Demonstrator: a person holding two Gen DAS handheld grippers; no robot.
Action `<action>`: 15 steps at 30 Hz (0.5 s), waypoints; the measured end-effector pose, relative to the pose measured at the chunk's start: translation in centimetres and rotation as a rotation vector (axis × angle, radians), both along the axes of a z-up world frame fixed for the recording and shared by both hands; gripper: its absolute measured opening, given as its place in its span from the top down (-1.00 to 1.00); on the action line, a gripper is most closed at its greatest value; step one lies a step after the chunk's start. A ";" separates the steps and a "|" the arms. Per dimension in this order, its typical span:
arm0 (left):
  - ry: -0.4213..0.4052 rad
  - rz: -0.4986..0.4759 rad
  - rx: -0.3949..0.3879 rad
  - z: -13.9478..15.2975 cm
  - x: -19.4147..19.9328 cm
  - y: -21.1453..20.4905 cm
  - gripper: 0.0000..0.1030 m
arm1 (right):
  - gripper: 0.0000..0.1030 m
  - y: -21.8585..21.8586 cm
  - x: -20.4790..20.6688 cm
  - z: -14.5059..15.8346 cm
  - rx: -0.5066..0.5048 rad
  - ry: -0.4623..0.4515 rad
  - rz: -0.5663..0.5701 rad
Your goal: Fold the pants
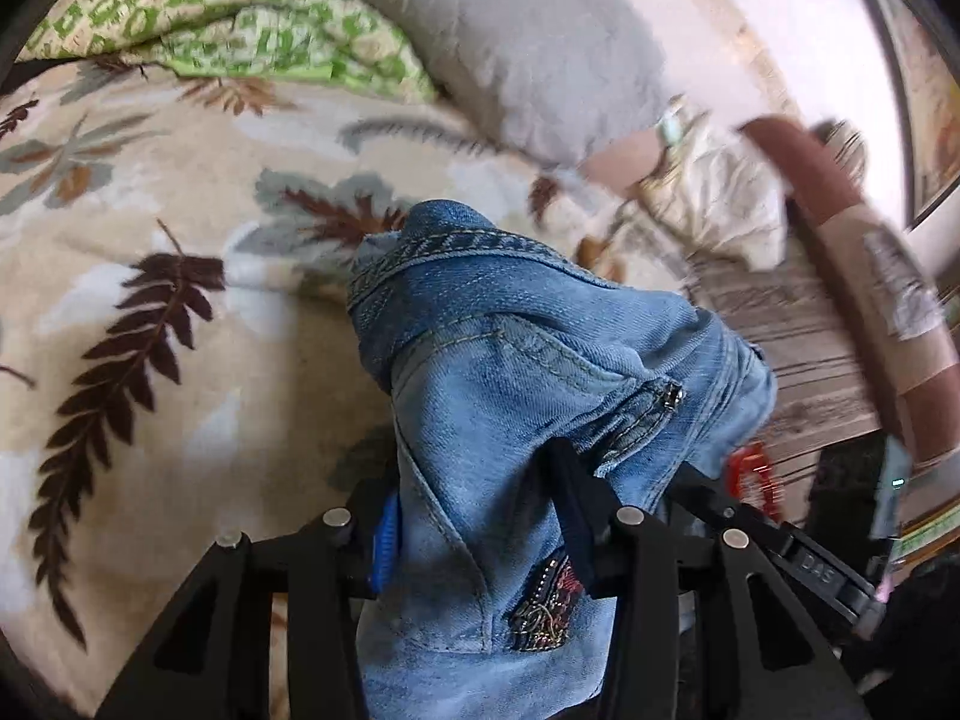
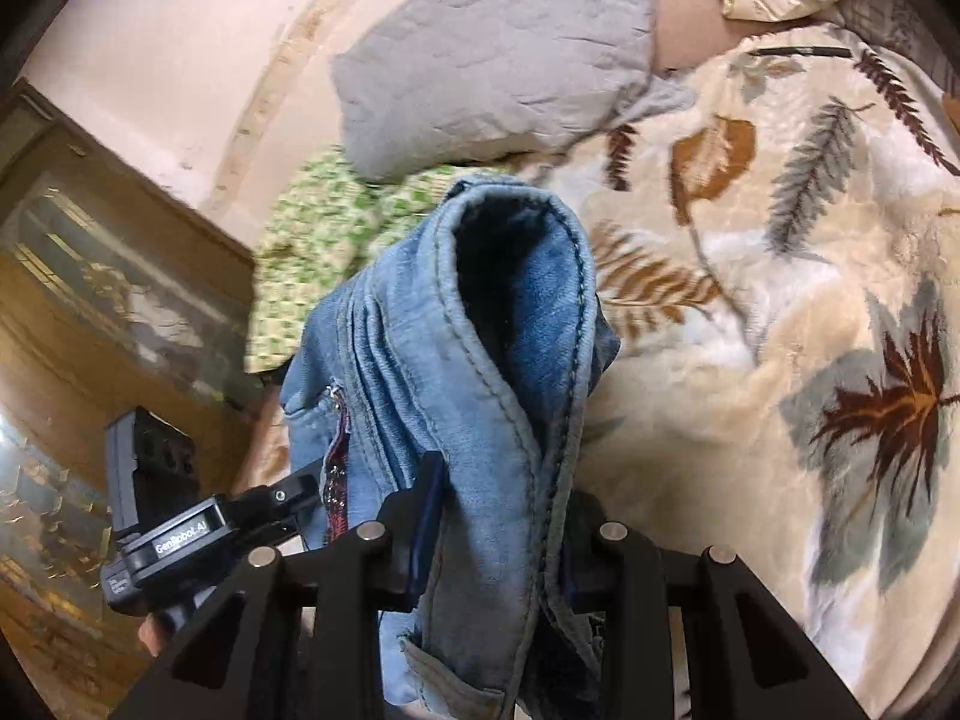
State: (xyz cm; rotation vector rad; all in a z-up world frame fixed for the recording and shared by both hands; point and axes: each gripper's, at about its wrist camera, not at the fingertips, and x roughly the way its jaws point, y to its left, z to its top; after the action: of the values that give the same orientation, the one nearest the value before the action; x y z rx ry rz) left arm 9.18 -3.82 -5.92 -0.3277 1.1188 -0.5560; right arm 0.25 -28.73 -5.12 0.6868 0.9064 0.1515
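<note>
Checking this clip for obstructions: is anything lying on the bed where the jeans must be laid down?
Nothing visible blocks it. Both claws, left and right, grip the jeans above open leaf-print blanket; the grey pillow lies farther back.

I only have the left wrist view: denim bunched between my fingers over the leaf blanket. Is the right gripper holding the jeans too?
Observer: Yes. In the right wrist view the right gripper is shut on the jeans, at a thick stitched hem.
Operator: Is that part folded flat?
Observer: No. The hem loops open there, dark lining showing inside.
Operator: What lies ahead of the right gripper?
Observer: The grey pillow, with the green patterned cloth to its left, against the pink wall.
</note>
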 end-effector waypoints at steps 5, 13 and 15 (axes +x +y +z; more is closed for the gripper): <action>-0.077 0.029 0.113 -1.1 -0.8 -0.8 -0.08 | 0.09 0.4 0.6 -1.4 -0.027 0.039 -0.027; -0.194 0.020 0.158 1.4 -4.3 -0.2 -0.23 | -0.19 2.5 -1.1 1.1 -0.194 0.012 -0.033; -0.219 0.030 0.174 2.0 -5.5 0.1 -0.28 | -0.24 2.3 -2.2 1.8 -0.220 0.002 -0.052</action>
State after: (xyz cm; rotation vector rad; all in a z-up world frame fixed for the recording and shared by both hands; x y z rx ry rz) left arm 3.71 -3.71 -3.89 -0.1291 0.9415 -0.4523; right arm -1.98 -26.39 -3.32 0.5049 0.8914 0.0043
